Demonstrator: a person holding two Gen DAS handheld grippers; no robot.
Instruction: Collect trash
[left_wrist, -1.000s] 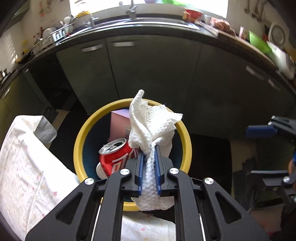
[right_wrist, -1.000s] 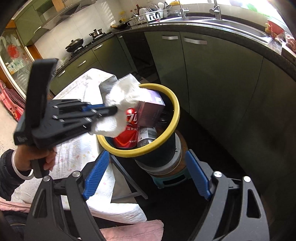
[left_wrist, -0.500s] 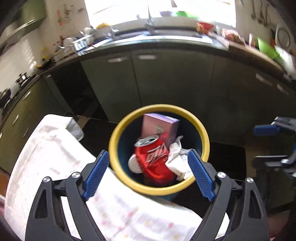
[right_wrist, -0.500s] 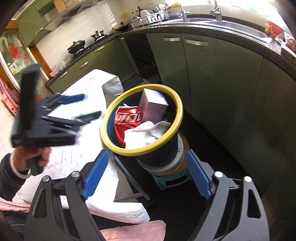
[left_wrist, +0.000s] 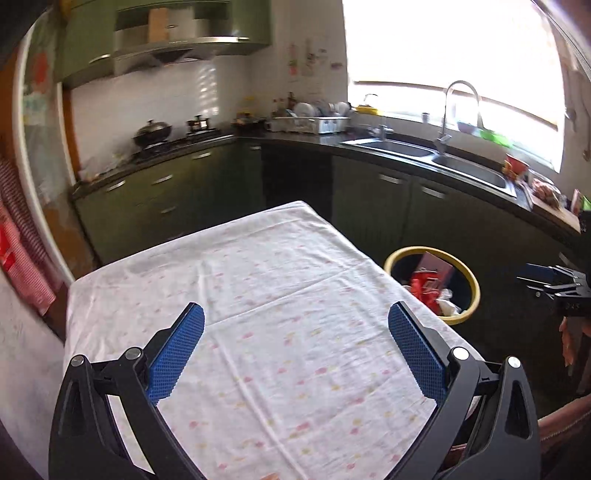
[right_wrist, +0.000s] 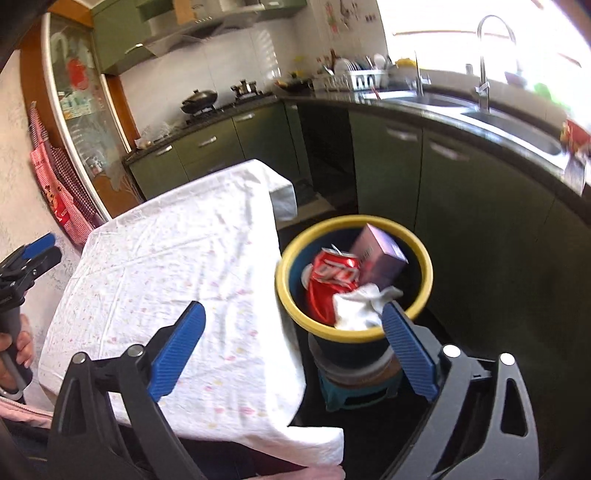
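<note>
Beside the table: the yellow-rimmed bin (right_wrist: 354, 334) stands on a little stool (right_wrist: 360, 384), right next to the edge of the white cloth (right_wrist: 177, 273)
In the bin: I can see a red can (right_wrist: 332, 280), a purple box (right_wrist: 380, 258) and a crumpled white paper towel (right_wrist: 360, 306), all lying inside the rim
On the table: I see only the cloth with small pink and yellow spots (left_wrist: 273, 314); no trash shows on the part I can see
My left gripper (left_wrist: 295, 345): it is wide open and holds nothing; it hangs over the middle of the table, well away from the bin (left_wrist: 432, 284)
My right gripper (right_wrist: 293, 347): it is wide open too and holds nothing; one finger is over the cloth and the other is in front of the bin's near rim
What looks done: I think the trash I can see is all in the bin now
What may be left: I cannot see the floor or the near end of the table well, so there could be more to pick up there; if not, I think the job is about finished
What to watch: the bin looks rather full, and the box sticks up by the rim, so one more thing might not sit well
</note>
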